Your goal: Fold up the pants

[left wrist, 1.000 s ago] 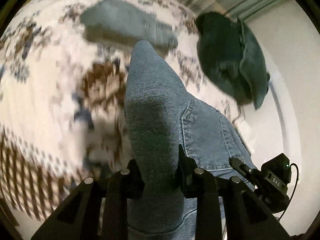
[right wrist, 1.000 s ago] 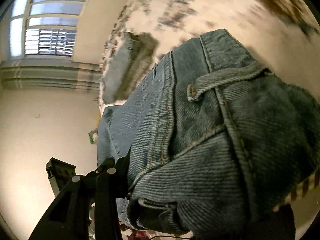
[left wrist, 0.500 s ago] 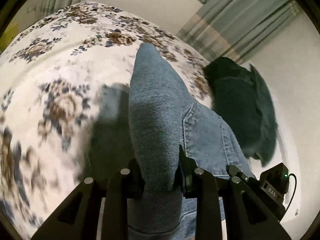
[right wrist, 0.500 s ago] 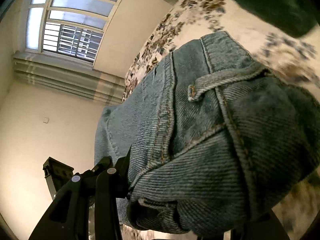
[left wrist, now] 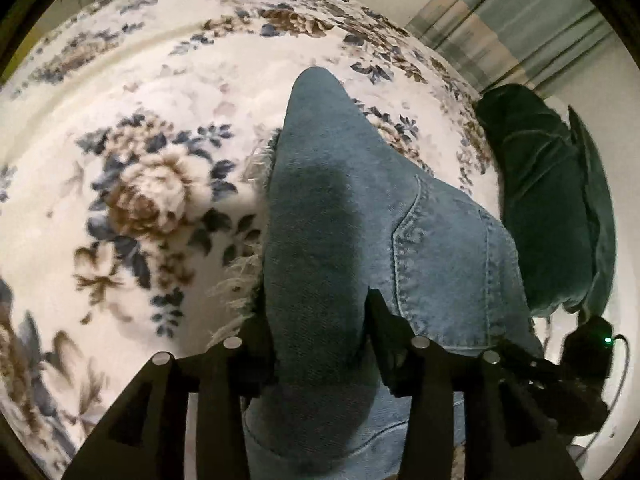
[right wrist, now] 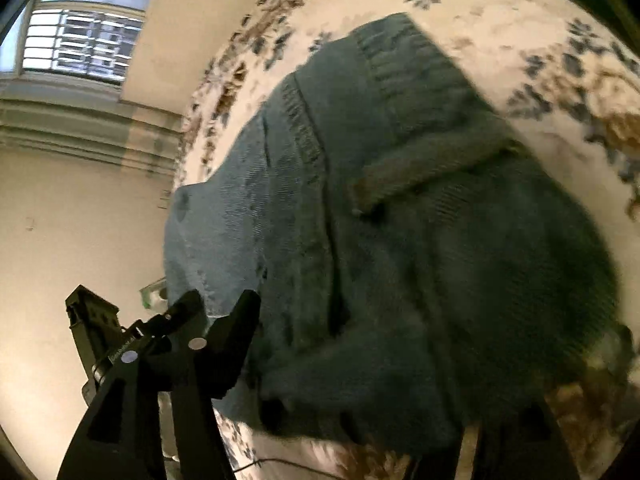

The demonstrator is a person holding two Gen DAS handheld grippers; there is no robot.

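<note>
Left gripper (left wrist: 320,320): fingers pinching the jeans (left wrist: 340,220).
Right gripper (right wrist: 360,364): grip cannot be told; view blurred.
Jeans: over the floral bedspread (left wrist: 140,140), dark garment (left wrist: 548,200) to the right.
Risk: uneven release could skew the fold.

A cream bedspread printed with blue and brown flowers (left wrist: 152,200) fills the left wrist view. Striped grey-green curtains (left wrist: 516,24) hang at one o'clock. In the right wrist view, a barred window (right wrist: 80,48) glows at ten o'clock above plain cream walls (right wrist: 72,216).
</note>
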